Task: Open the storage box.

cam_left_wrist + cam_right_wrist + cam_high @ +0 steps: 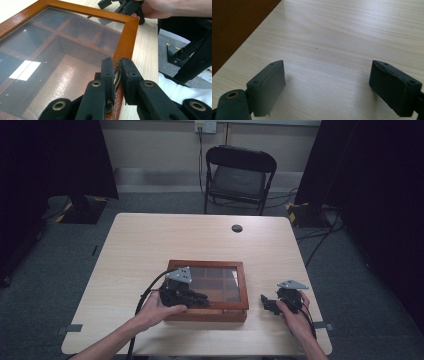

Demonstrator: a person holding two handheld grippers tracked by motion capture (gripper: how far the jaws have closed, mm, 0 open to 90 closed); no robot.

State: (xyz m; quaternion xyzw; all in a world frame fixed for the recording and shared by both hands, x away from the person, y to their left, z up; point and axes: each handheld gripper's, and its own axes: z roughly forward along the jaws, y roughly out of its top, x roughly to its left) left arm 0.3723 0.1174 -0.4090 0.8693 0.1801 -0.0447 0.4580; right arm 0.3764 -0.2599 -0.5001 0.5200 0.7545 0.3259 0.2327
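A shallow wooden box (pixel 243 287) with a glass lid (pixel 215 280) lies on the near half of the table. Through the glass (pixel 50 62) I see wooden dividers inside. My left gripper (pixel 202 298) reaches over the box's front rim (pixel 127 37). Its jaws (pixel 118 65) are shut on a small ribbed metal knob (pixel 116 78) at the lid's edge. My right gripper (pixel 265 301) rests on the table just right of the box, jaws open (pixel 327 82) with bare tabletop between them. The box's brown side (pixel 234 27) is at the left of that view.
A black folding chair (pixel 240 175) stands behind the far edge of the table. A dark cable hole (pixel 237 228) sits in the tabletop (pixel 150 245) beyond the box. Black stands (pixel 82 207) and cables are on the floor at both sides.
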